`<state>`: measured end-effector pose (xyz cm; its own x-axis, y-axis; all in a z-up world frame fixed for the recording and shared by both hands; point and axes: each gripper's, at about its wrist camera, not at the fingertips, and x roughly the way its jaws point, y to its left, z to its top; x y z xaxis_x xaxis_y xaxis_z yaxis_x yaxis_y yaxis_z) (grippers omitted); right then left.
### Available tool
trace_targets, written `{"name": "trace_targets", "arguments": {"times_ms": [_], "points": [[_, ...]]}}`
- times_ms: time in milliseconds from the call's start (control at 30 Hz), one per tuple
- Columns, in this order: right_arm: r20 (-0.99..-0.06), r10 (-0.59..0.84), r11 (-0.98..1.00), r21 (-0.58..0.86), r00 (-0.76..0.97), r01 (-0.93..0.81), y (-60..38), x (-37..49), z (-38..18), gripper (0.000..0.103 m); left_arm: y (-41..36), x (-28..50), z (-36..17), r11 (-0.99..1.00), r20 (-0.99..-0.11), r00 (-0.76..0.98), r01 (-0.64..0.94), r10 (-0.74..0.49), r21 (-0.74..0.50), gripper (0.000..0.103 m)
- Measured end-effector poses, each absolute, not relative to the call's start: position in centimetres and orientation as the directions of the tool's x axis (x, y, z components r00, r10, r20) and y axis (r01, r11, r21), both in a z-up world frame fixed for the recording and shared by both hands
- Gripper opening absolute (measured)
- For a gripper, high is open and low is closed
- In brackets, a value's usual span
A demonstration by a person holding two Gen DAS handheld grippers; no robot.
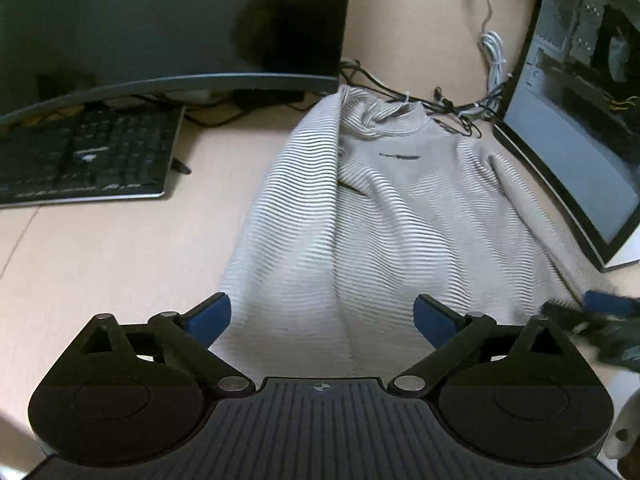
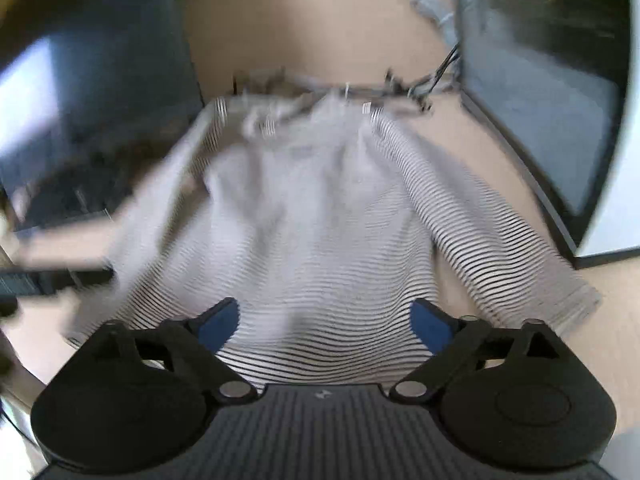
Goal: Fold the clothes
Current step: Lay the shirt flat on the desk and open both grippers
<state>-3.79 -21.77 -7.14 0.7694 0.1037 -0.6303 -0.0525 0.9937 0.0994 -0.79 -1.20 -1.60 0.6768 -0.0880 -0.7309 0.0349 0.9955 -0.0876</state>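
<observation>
surface: pale wood desk point(image 1: 100, 264)
shirt: striped shirt point(image 1: 380, 220) lay spread on it, collar toward monitor point(image 1: 160, 20)
room: keyboard point(image 1: 84, 156) left, pc case point(image 1: 580, 120) right, cables point(image 1: 440, 104) behind
left gripper point(image 1: 322, 318): jaws spread, empty
right gripper point(image 2: 324, 322): jaws spread, empty

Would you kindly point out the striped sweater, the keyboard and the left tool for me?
striped sweater point(image 1: 400, 216): left wrist view, on the chest area below the small printed label.
keyboard point(image 1: 92, 156): left wrist view, on the middle of the keys.
left tool point(image 1: 322, 318): left wrist view, midway between its blue fingertips.
</observation>
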Motion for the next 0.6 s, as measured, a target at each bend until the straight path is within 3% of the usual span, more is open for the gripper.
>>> {"name": "trace_targets", "arguments": {"times_ms": [300,433,600], "points": [[-0.464,0.069,0.980,0.198,0.883,0.027,-24.3,-10.8,-2.5,0.103,-6.4,-7.5,1.3,0.999,-0.686,0.728,-0.030,0.007,-0.021,0.103],[-0.571,0.127,0.976,0.216,0.811,-0.001,-24.3,-11.3,-3.9,0.103,-7.6,-8.8,1.4,0.999,-0.691,0.723,-0.041,0.018,-0.017,0.103],[-0.591,0.129,0.983,0.180,0.796,-0.025,-24.1,-12.0,-4.3,0.103,-8.3,-10.1,1.3,0.999,-0.699,0.715,-0.050,0.031,-0.007,0.103]]}}
